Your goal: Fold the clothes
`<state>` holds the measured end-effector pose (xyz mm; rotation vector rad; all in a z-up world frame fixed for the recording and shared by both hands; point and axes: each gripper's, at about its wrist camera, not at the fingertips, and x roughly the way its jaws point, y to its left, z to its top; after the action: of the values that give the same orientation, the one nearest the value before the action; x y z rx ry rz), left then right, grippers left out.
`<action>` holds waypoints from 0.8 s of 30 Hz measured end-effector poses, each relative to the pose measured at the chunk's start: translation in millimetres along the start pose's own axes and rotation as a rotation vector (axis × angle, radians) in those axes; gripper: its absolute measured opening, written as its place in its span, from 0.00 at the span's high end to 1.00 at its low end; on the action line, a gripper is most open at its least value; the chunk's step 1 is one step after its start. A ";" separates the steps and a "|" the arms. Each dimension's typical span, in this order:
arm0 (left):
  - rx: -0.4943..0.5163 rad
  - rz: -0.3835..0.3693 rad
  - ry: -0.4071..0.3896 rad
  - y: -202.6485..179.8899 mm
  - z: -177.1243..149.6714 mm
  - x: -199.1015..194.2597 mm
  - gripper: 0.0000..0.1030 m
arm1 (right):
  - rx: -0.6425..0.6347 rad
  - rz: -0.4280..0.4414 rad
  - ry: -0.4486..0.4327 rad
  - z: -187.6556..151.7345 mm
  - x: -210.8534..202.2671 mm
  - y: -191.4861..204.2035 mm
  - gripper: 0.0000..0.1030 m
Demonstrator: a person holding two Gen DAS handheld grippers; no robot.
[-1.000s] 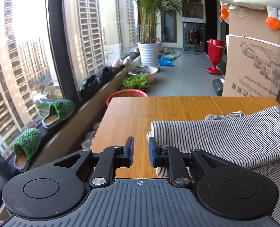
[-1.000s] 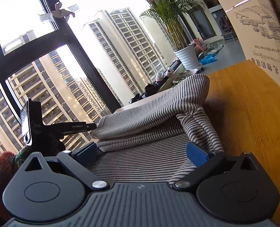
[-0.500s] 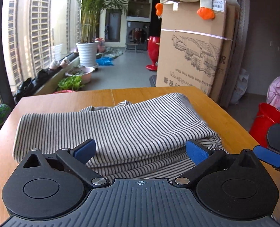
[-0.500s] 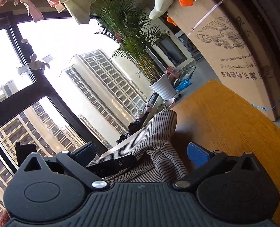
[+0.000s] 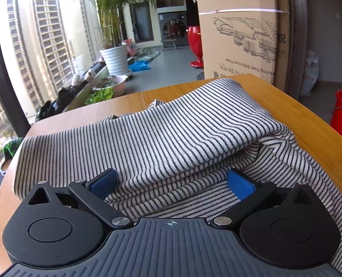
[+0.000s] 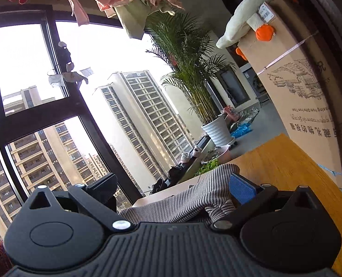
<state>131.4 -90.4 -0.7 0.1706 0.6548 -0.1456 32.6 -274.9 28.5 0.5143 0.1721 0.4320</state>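
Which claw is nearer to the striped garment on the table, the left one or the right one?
Left. The left claw is open right over the striped garment, cloth between its fingers. The right claw is open, at the garment's edge, pointing outward.

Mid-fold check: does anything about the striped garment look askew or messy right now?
Yes. The striped garment is folded unevenly on the wooden table: the top layer bulges, the right corner gapes open over loose layers, and a bit pokes out at the back. Both grippers, left gripper and right gripper, are open.
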 end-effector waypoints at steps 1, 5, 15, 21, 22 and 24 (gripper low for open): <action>0.001 0.001 0.000 -0.1 -0.1 0.0 0.00 | -0.015 0.001 -0.011 1.0 -0.6 2.9 0.00; 0.004 0.003 -0.001 -0.3 -0.2 -0.8 0.00 | -0.012 -0.069 -0.063 -1.5 2.3 -6.0 0.00; -0.013 -0.015 0.004 10.3 -0.3 -3.7 0.00 | 0.057 -0.145 -0.011 -9.4 5.6 -28.6 0.00; -0.019 -0.034 0.006 14.9 1.7 1.2 0.00 | 0.010 -0.130 0.012 -12.0 6.4 -18.5 0.00; -0.018 -0.033 0.006 14.8 1.8 1.4 0.00 | 0.013 -0.130 0.020 -12.0 7.3 -18.7 0.00; -0.012 -0.032 0.006 14.2 2.6 2.2 0.00 | 0.037 -0.130 0.040 -11.8 9.3 -21.4 0.00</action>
<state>137.3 -77.3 1.5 0.1491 0.6643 -0.1721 45.4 -282.4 7.0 0.5272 0.2514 0.3127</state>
